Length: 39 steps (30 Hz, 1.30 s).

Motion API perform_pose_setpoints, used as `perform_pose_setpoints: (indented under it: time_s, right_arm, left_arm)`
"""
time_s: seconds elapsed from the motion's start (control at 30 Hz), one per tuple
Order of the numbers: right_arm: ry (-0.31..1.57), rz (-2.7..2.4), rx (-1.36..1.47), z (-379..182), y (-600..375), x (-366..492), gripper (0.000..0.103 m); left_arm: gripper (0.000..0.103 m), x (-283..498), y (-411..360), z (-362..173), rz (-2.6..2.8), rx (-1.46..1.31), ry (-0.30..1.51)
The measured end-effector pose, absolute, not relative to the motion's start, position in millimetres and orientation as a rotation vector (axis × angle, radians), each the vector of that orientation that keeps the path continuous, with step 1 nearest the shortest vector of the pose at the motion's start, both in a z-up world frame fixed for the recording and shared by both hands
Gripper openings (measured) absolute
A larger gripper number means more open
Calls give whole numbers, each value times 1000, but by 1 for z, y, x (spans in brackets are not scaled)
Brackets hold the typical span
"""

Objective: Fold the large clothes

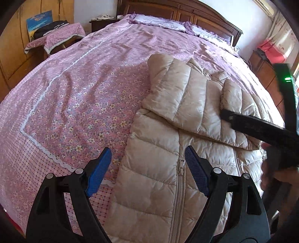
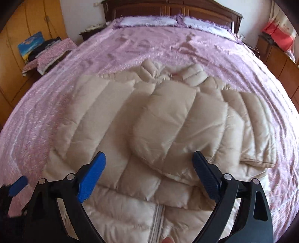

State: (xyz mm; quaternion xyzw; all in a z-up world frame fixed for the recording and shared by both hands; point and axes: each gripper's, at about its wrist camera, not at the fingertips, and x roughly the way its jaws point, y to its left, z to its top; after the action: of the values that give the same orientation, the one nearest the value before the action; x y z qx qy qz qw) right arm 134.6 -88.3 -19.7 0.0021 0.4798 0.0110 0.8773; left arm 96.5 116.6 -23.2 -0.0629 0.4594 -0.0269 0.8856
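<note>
Nearest to the camera are the blue pads of the left gripper (image 1: 147, 172), and they stand wide apart with nothing pressed between them; under them lies the left edge of the beige puffer jacket (image 1: 168, 149) and a strip of the bedspread. The jacket lies flat on the pink flowered bedspread (image 1: 74, 97) of the bed, near the foot end, with its zipper (image 1: 180, 168) closed and facing up. Both sleeves are folded in across the chest, and the cuff of one sleeve (image 2: 168, 119) rests on top in the middle. The right gripper (image 2: 149, 177) hangs over the lower part of the jacket with its jaws open, and no cloth is caught in them; the picture from this side is blurred. Beyond the jacket the bedspread is bare up to the pillows (image 1: 158, 21) by the wooden headboard (image 1: 186, 11). At the left a small table (image 1: 56, 39) with a flowered cover stands beside the bed.
</note>
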Motion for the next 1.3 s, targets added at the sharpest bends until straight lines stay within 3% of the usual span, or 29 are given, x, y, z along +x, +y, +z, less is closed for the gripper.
perform_pose_setpoints:
  time_s: [0.03, 0.07, 0.13, 0.23, 0.3, 0.7, 1.07, 1.23, 1.3]
  right_arm:
    - [1011, 11, 5, -24, -89, 137, 83]
    - [1019, -4, 1, -28, -91, 139, 69]
    - [1022, 8, 10, -31, -95, 138, 53]
    - [1014, 34, 40, -26, -105, 133, 20]
    - [996, 62, 68, -17, -114, 130, 8]
    - [708, -27, 180, 71, -228, 107, 6]
    - [891, -132, 331, -26, -302, 112, 7]
    - [865, -99, 447, -30, -313, 107, 11]
    - [857, -94, 477, -26, -318, 101, 18]
  left_arm:
    - [80, 97, 117, -23, -57, -128, 955]
    - [80, 97, 117, -21, -59, -122, 953]
    - [80, 98, 115, -17, -66, -106, 948]
    - [80, 99, 111, -6, -95, -74, 938]
    - [80, 103, 107, 2, -115, -60, 933]
    - [80, 154, 50, 11, -251, -7, 887]
    - [80, 210, 16, -53, -171, 63, 962]
    - [81, 212, 15, -58, -160, 79, 954]
    - [81, 211, 17, -57, -163, 70, 956]
